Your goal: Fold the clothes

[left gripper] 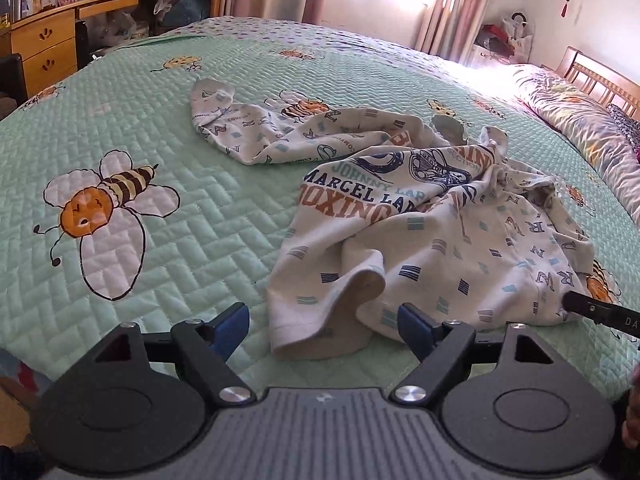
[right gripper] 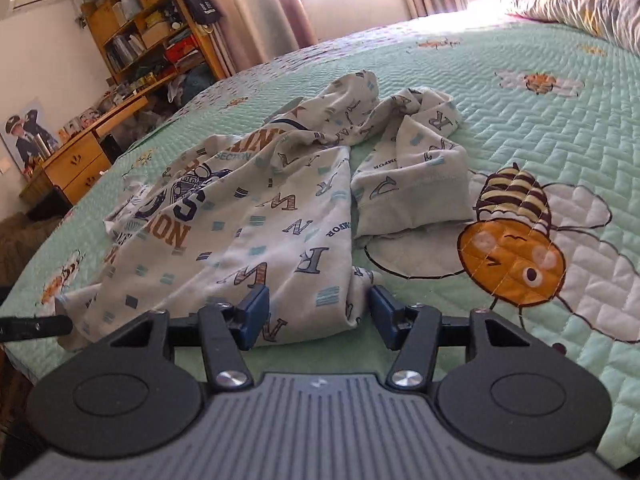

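Bedspread [left gripper: 200,128] (green, bee-printed) under shirt [left gripper: 420,248]; desk [left gripper: 44,44] behind.

We see the shirt [left gripper: 420,216] lying crumpled on the bed [left gripper: 140,128], one sleeve [left gripper: 224,128] stretched to the far left. Its near hem lies between the fingers of the left hand-held gripper [left gripper: 324,328]. The right hand-held gripper [right gripper: 318,314] is at the hem further right. A desk [left gripper: 48,48] stands behind the bed, left; pillows [left gripper: 568,120] lie right.
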Demonstrator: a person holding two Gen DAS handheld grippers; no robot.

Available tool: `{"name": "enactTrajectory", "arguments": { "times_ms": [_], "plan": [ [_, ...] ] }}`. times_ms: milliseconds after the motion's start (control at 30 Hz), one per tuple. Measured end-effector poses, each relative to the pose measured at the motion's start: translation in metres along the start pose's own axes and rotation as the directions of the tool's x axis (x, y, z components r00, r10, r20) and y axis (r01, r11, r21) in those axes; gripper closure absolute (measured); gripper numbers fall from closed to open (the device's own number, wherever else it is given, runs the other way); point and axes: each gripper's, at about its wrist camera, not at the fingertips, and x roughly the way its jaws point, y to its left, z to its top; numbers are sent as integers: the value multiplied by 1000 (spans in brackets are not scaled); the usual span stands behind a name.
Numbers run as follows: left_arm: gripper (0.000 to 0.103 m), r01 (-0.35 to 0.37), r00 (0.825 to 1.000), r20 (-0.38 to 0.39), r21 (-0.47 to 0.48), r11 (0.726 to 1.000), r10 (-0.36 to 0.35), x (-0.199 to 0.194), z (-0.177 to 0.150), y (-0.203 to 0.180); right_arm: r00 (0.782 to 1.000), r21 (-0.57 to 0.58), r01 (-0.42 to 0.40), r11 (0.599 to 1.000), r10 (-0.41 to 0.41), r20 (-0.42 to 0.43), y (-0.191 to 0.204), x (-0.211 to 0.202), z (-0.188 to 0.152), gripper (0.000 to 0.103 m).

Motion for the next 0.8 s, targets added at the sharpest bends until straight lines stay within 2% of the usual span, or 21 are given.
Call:
{"name": "enactTrajectory", "arguments": {
  "times_ms": [67,100,167,200,233,267,300,333,367,400,467,533,600,633,700,800],
  "plan": [
    [20,3,1000,4,2,1000,-3,-1,0,-1,997,56,-78,995,77,26,-4,-21,4,97],
    [20,5,1000,8,3,1000,-5,-2,1,-1,991,94,-128,987,122,60,-5,-38,7,97],
    [19,13,1000,16,-5,1000,-13,-4,1,1,977,122,-165,979,145,159,-8,-77,12,97],
    [19,16,1000,17,-11,1000,-16,-3,1,1,974,132,-140,981,112,196,-11,-90,14,96],
    [19,19,1000,17,-16,1000,-19,-2,1,2,979,159,-61,985,28,204,-18,-95,15,93],
    [19,22,1000,15,-18,1000,-22,-1,1,1,978,197,36,980,-76,196,-27,-99,14,84],
    [19,24,1000,13,-18,1000,-24,0,0,1,972,232,141,962,-179,151,-36,-98,14,75],
    [19,28,1000,13,-16,999,-27,0,-1,-1,963,265,222,938,-254,94,-45,-95,11,75],
    [19,32,999,12,-14,999,-31,0,-2,-1,958,291,247,924,-279,72,-50,-95,8,75],
    [19,32,999,11,-13,999,-32,0,-3,-2,962,284,226,932,-260,88,-47,-98,3,75],
    [19,28,1000,12,-13,1000,-28,-1,-3,-1,975,210,153,965,-182,125,-32,-101,-3,75],
    [19,24,1000,16,-21,999,-23,-2,-3,0,989,91,75,993,-86,123,-7,-94,-5,73],
    [19,20,1000,23,-27,999,-20,-6,-3,2,995,-48,29,998,-25,97,23,-84,-10,69],
    [19,19,999,27,-29,999,-18,-7,-3,3,997,-119,9,993,0,80,38,-78,-13,66],
    [17,15,999,30,-33,999,-14,-10,-4,5,998,-281,26,959,-9,61,67,-67,-22,54],
    [17,9,1000,24,-36,999,-9,-10,-6,7,992,-458,120,881,-95,77,93,-45,-35,49]
  ]
}}
